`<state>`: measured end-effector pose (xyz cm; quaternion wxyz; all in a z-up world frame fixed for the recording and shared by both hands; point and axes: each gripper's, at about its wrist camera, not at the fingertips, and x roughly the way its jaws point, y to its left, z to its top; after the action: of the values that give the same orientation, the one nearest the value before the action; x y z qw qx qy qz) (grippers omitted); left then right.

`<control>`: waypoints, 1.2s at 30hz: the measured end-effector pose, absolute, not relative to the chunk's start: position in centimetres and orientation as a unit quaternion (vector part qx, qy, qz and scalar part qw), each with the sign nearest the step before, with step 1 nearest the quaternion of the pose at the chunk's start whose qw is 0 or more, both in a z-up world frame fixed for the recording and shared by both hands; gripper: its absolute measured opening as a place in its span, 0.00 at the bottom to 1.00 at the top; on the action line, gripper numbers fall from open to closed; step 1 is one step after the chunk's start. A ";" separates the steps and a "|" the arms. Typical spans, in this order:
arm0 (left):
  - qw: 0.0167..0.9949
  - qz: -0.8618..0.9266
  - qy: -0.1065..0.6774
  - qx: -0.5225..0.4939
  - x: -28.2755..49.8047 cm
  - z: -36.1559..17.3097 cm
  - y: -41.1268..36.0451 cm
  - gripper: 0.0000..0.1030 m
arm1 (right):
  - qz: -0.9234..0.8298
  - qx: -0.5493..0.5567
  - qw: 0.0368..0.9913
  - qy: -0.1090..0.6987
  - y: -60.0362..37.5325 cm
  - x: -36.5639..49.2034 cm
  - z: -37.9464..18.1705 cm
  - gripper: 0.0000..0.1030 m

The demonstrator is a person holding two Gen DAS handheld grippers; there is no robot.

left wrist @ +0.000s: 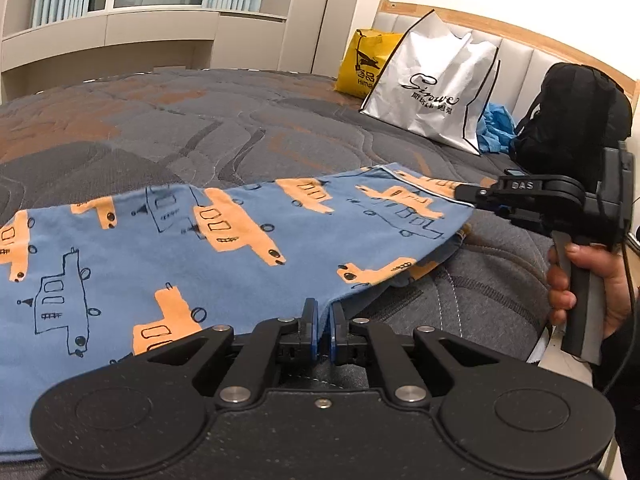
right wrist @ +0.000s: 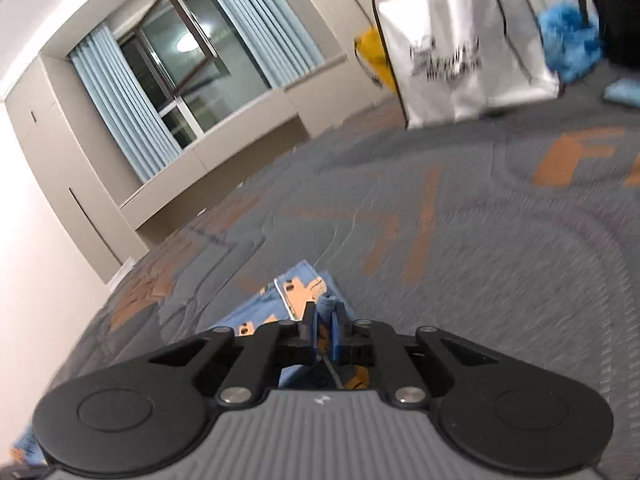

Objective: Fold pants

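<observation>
Nearest the left wrist camera, the left gripper [left wrist: 323, 314] has its jaws pinched nearly together on the near edge of the pants [left wrist: 168, 240], blue knit printed with orange and outlined boats. The cloth spreads leftward over the grey-and-orange quilted mattress [left wrist: 200, 120], its right end lifted off the surface. Further right, the right gripper [left wrist: 466, 192], held in the person's right hand [left wrist: 588, 284], clamps the white-piped corner of that raised end; the right wrist view shows its pads narrowed on bunched blue fabric.

The pants look light, thin and limp: they will likely sag between the two holds and crease wherever slack gathers, so gripping at hems or seam edges and keeping the span taut seems wise.

Beyond, a white shopping bag [left wrist: 436, 92], a yellow bag [left wrist: 362, 62] and a black backpack [left wrist: 572, 112] stand by the headboard [left wrist: 516, 46].
</observation>
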<state>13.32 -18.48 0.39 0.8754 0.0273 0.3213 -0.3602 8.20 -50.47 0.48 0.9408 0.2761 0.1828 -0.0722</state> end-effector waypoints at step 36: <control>0.961 0.024 0.194 -0.196 11.6 2.6 14.5 0.99 | 0.240 0.017 0.922 0.303 -27.3 23.0 6.3 0.98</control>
<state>11.58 14.47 2.61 0.9611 -0.1958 0.1935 0.0239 23.03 -27.31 6.33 0.9220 0.0165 0.3032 0.2403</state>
